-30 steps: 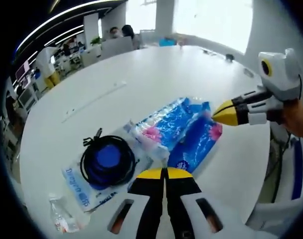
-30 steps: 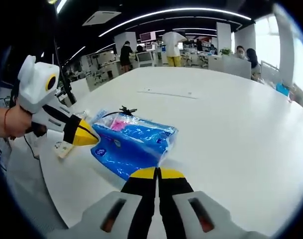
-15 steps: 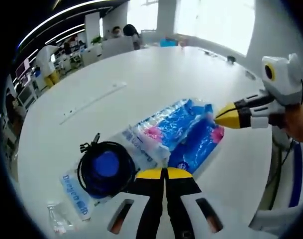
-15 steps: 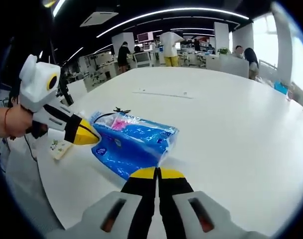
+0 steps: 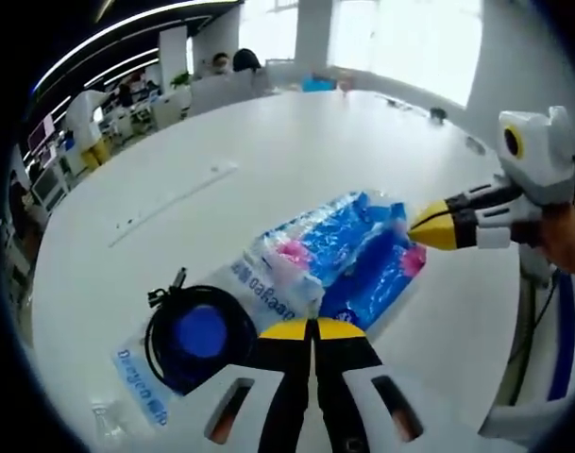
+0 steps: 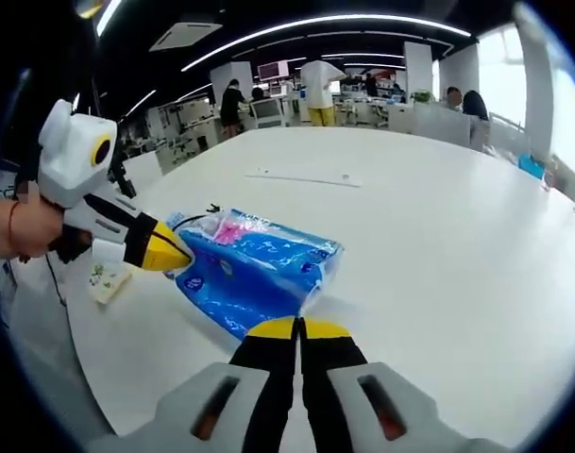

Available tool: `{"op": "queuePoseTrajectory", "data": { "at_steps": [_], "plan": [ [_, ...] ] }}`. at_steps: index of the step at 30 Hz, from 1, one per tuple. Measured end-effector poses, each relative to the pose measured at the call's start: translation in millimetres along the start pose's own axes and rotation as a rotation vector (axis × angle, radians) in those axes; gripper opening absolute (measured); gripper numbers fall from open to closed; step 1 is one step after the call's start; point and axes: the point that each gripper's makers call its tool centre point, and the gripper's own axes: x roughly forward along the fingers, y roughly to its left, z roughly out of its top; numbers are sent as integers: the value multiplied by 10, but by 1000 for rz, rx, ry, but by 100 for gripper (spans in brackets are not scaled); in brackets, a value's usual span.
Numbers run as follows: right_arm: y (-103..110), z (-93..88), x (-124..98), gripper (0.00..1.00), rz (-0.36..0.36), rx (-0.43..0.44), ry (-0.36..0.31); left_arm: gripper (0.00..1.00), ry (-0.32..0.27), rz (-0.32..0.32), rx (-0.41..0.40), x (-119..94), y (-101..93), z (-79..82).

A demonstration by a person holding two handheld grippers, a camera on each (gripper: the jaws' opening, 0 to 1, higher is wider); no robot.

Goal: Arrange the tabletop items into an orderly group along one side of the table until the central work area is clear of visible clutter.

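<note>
In the left gripper view, my left gripper sits at 6 o'clock with both jaws pressed together, holding nothing. Just above it lies the blue tissue pack on the white table. A coiled black cable lies at 8 o'clock on a clear bag.

In the right gripper view, my right gripper is also closed and empty. The tissue pack lies at about 10 o'clock from it, near the table edge.
</note>
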Motion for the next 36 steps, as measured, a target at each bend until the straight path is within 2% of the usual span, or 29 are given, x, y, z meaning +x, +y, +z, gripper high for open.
{"op": "queuePoseTrajectory", "data": {
  "at_steps": [6, 15, 36],
  "plan": [
    [-94, 0, 16, 0, -13, 5, 5, 0, -5, -5, 15, 77, 1, 124],
    [-175, -20, 47, 0, -22, 6, 11, 0, 3, -7, 16, 166, -7, 165],
    [-327, -91, 212, 0, -19, 16, 34, 0, 62, -3, -44, 404, 33, 79]
  ]
}}
